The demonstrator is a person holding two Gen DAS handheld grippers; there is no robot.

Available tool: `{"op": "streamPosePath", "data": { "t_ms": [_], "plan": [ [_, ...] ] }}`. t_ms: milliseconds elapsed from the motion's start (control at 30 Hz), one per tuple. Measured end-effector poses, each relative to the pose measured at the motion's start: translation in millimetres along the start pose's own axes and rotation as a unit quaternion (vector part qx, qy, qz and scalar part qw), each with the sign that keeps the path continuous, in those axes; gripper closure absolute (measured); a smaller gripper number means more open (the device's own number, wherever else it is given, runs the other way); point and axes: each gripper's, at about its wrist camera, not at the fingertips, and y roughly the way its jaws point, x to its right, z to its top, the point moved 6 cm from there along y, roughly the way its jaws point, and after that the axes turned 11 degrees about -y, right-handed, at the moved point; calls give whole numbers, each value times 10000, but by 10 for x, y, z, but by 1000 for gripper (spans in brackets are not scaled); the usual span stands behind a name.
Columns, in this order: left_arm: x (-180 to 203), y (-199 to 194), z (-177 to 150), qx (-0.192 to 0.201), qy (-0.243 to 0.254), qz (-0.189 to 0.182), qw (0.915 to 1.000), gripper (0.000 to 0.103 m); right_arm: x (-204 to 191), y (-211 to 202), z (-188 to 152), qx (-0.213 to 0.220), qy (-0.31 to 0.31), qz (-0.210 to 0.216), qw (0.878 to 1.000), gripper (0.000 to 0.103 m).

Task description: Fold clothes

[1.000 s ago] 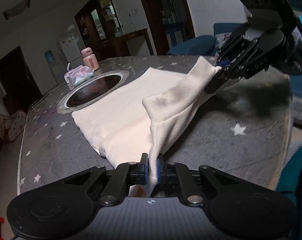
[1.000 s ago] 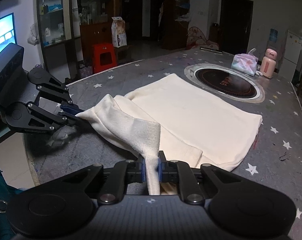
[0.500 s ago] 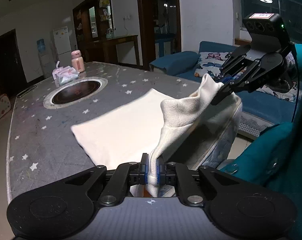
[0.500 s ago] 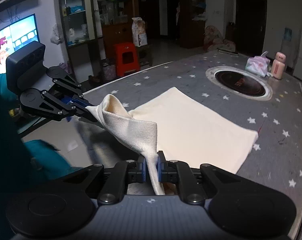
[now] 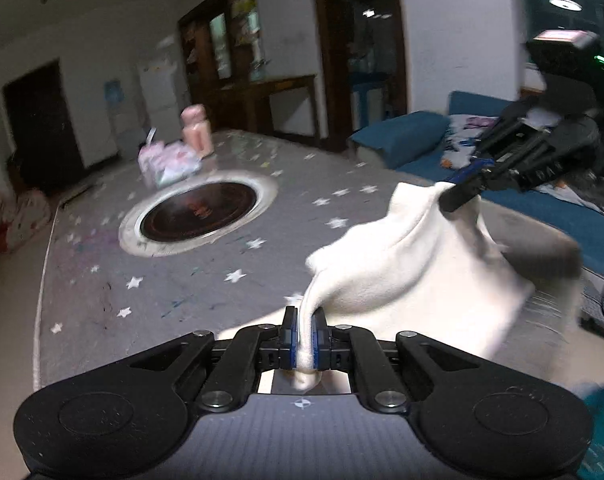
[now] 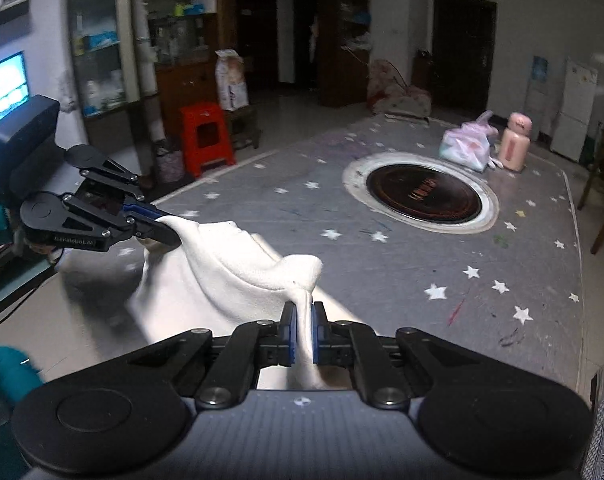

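While both clamp the cream garment (image 5: 414,264) | left gripper (image 5: 303,340) pinching | right gripper (image 6: 302,332) pinching | plastic bag (image 6: 464,146): contents unclear

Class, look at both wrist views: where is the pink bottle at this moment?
The pink bottle stands at the table's far end, right beside the plastic bag, just beyond the round cooktop; in the left wrist view it sits upper left.
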Motion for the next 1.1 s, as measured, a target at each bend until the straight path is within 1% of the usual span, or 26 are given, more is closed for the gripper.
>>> {"op": "streamPosePath", "data": {
  "t_ms": [100, 167, 233, 267, 300, 333, 367, 400, 433, 500, 567, 633, 700, 833, 900, 967, 1033, 1100],
  "plan": [
    [-176, 404, 31, -179, -265, 133, 9994, 97, 221, 359, -28, -136, 193, -130, 9996, 97],
    [-234, 584, -9, -219, -239, 273, 9991, 97, 328, 570, -89, -215, 335, -223, 9990, 97],
    [-296, 738, -46, -337, -384, 309, 9982, 96, 411, 777, -189, -367, 549, -341, 9972, 97],
    [-325, 801, -59, -389, -471, 311, 9976, 93, 454, 889, -245, -454, 664, -405, 9959, 97],
    [-347, 847, -65, -416, -527, 341, 9972, 93, 487, 969, -294, -501, 773, -461, 9947, 95],
    [-368, 887, -65, -438, -577, 376, 9967, 91, 510, 1022, -337, -515, 876, -509, 9935, 91],
    [-386, 911, -54, -446, -613, 427, 9962, 89, 534, 1075, -380, -529, 979, -558, 9922, 91],
    [-402, 925, -40, -442, -642, 472, 9958, 88, 556, 1087, -402, -505, 1067, -607, 9912, 88],
    [-409, 918, -19, -413, -657, 504, 9957, 83, 578, 1066, -407, -449, 1143, -655, 9903, 85],
    [-435, 907, 26, -353, -675, 563, 9955, 77, 607, 986, -405, -360, 1196, -795, 9890, 83],
    [-469, 903, 72, -303, -699, 620, 9952, 67, 588, 886, -372, -230, 1227, -828, 9887, 82],
    [-515, 929, 122, -261, -740, 716, 9943, 65, 537, 790, -321, -91, 1249, -800, 9889, 82],
    [-562, 954, 171, -218, -782, 811, 9934, 66, 457, 757, -250, -13, 1256, -676, 9898, 82],
    [-663, 1056, 215, -270, -901, 1002, 9905, 66, 325, 886, -174, -20, 1267, -392, 9912, 83],
    [-743, 1018, 226, -241, -1159, 984, 9881, 66, 285, 1000, -166, -80, 1307, -297, 9909, 83],
    [-815, 965, 236, -194, -1391, 963, 9854, 66, 262, 1079, -181, -149, 1305, -304, 9909, 83],
    [-819, 798, 222, -87, -1488, 871, 9850, 66, 239, 1102, -203, -196, 1273, -383, 9909, 83],
    [-776, 610, 170, -67, -1545, 720, 9853, 65, 237, 1076, -222, -197, 1258, -453, 9908, 83]
  ]
}}
